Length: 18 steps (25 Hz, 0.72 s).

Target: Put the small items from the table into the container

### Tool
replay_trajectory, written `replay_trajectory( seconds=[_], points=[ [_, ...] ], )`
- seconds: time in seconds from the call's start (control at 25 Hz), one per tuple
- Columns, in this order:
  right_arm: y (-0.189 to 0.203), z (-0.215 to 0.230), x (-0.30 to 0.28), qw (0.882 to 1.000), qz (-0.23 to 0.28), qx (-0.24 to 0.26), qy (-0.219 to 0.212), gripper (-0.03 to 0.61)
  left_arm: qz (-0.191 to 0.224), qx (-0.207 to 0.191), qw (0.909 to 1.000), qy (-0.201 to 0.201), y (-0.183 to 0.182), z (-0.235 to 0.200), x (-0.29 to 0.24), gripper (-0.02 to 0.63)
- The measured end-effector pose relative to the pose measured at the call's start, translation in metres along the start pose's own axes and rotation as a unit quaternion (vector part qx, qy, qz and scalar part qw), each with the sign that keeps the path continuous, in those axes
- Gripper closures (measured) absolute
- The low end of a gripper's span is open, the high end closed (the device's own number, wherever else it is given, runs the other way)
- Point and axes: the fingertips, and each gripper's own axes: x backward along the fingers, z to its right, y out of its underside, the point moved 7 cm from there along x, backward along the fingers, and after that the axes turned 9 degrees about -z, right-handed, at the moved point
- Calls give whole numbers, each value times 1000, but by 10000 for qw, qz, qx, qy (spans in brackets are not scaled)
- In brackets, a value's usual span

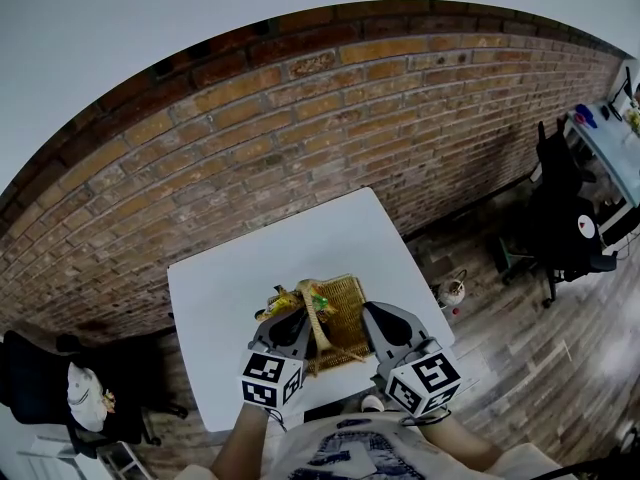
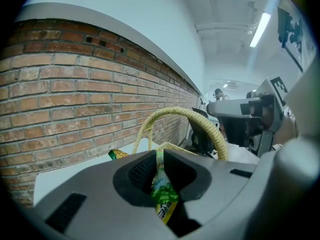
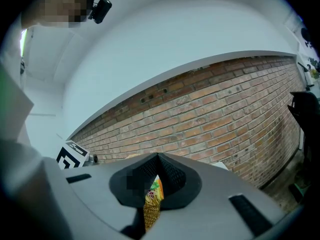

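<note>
Brick wall (image 1: 300,148) backs a white table (image 1: 225,288), and both grippers sit low over its near half.

The left gripper (image 2: 159,158) has its jaws pressed together on a green packet (image 2: 164,196). The packet stands on edge in the slit between the pads. Its long axis runs along the jaws, from the tips back toward the camera. It is a thin green strip at the tips and widens toward the rear, where a yellow band carries print too small to read.

Just past these jaws rises the woven handle (image 2: 187,115) of a wicker basket (image 1: 348,300), arching over its rim. A loose packet (image 2: 117,154), yellow and green, lies on the table left of the basket.

The right gripper (image 3: 157,159) is likewise clamped on a yellow packet (image 3: 152,200). This one is also edge-on in the slit and lengthwise with the jaws, orange-yellow with a small printed picture.

From the head view, the basket lies between the two grippers, the left at its near-left corner and the right at its right side.
</note>
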Motion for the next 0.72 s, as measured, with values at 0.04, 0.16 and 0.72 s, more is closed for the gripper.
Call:
replay_trajectory(
  seconds=[0.04,0.16,0.72],
  points=[
    [0,0,0,10000,-1,-4,-2,560,0,3,10000,-4,0,0,0,523],
    [0,0,0,10000,4,-4,-28,560,-2,3,10000,-7,0,0,1,523],
    [1,0,3,9999,-7,-1,-133,560,224,277,9993,-87,0,1,9,509]
  ],
)
